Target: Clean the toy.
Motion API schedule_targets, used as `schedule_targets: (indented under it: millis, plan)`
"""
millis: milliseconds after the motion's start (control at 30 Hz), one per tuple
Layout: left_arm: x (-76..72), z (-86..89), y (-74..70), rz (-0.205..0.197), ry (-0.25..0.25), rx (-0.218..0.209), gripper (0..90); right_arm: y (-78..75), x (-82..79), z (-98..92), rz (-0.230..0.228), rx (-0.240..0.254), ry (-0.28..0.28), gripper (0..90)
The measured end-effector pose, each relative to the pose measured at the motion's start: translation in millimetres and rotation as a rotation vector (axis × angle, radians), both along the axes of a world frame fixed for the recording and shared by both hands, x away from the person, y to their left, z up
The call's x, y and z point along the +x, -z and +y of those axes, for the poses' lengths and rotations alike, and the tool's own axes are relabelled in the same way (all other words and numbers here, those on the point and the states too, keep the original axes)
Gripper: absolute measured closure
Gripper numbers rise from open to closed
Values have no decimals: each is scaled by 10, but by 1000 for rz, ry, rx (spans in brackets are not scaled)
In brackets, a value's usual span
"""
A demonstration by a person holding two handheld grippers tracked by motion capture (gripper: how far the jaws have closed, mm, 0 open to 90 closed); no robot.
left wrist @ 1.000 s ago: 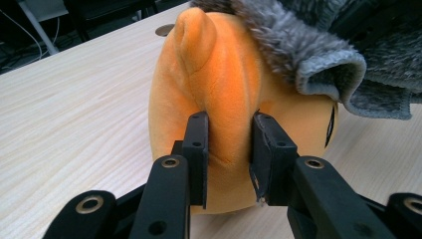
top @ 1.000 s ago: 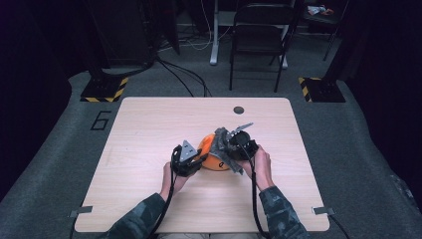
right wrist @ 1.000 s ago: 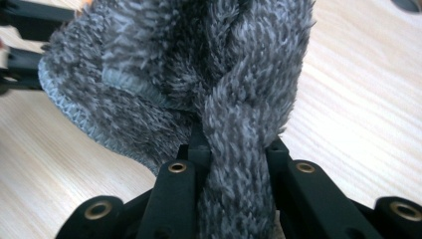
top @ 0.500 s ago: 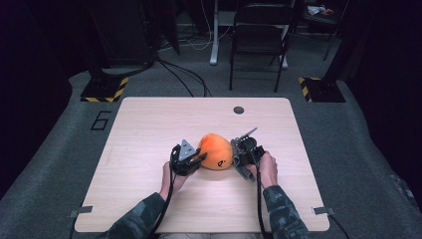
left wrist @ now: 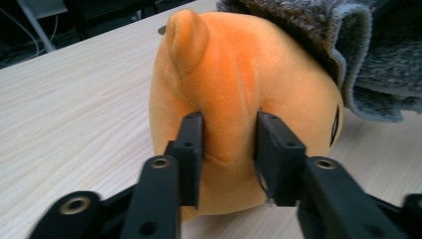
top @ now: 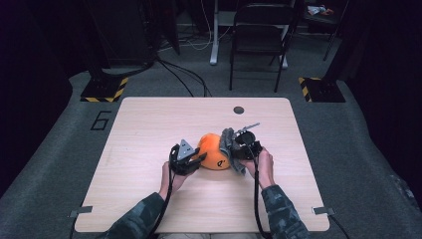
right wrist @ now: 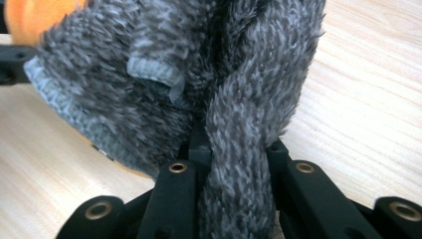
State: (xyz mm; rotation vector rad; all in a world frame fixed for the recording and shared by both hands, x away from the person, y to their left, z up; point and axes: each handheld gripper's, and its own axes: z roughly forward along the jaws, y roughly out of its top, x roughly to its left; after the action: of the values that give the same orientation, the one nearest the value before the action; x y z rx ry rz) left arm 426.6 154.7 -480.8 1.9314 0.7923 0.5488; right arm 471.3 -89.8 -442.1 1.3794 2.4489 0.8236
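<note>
Orange plush sits mid-bench. L gripper jaws clenched on a pinch of plush. R gripper jaws grasping grey fuzzy hat, draped on plush's side. Judged step: hat fitting. Next: pull hat over crown, L bracing.

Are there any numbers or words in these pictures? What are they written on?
"6" - a big dark numeral on the grey floor, beside the table's far left corner.
The small dark mark on the orange plush toy looks like a stitched face detail, not a letter.
No words, labels or brands can be read on the fuzzy grey cloth or on either gripper.
</note>
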Motion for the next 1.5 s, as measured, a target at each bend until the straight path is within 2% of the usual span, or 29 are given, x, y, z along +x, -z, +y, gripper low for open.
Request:
schedule_targets:
  millis: [33,100,200,233,267,333,367,433,533,600,633,667,767,867,1000,1100,1200,1300,1367,1500]
  plan:
    - [-5,13,-4,-1,10,-5,593,5,8,-15,-9,1,-6,744]
    - [-17,49,-14,-7,26,13,524,9,10,-12,-12,0,-1,744]
    - [-42,70,43,-6,42,88,441,13,21,0,-24,-26,-3,745]
    - [-38,64,75,-5,44,100,418,14,25,-1,-21,-22,-4,745]
    - [-31,51,103,-1,44,99,401,16,27,1,-22,-21,-3,745]
    - [-9,8,137,-26,31,109,384,14,26,7,-26,-27,-4,745]
    - [-1,-8,143,-41,34,102,399,12,22,18,-22,-28,-1,745]
    - [6,-31,153,-67,40,103,482,20,25,23,-34,-41,11,745]
    - [0,-40,151,-69,31,88,675,23,38,-9,-27,-41,8,745]
    - [-2,-38,129,-62,29,92,738,15,32,-17,-23,-37,11,745]
    - [-5,-41,117,-64,23,91,758,10,27,-13,-36,-36,24,745]
    - [-4,-39,97,-55,25,93,773,-8,25,-28,-36,-38,14,745]
    - [-7,-38,24,-28,28,77,785,-68,2,-36,-56,-41,22,745]
    - [-36,-45,-52,-21,38,59,793,-163,-20,-54,-79,-31,14,745]
    - [-66,-61,-123,-7,41,47,797,-320,-77,-40,-121,12,6,745]
    - [-67,-81,-127,-1,39,47,796,-438,-150,8,-146,53,-6,745]
    - [-65,-96,-116,1,34,49,796,-489,-208,117,-178,78,-43,745]
    - [-61,-104,-103,-4,32,55,795,-431,-221,251,-169,50,-85,745]
    - [-57,-107,-91,0,35,62,793,-357,-219,311,-156,9,-77,745]
    - [-42,-108,-66,2,31,59,789,-305,-185,280,-153,-7,-80,746]
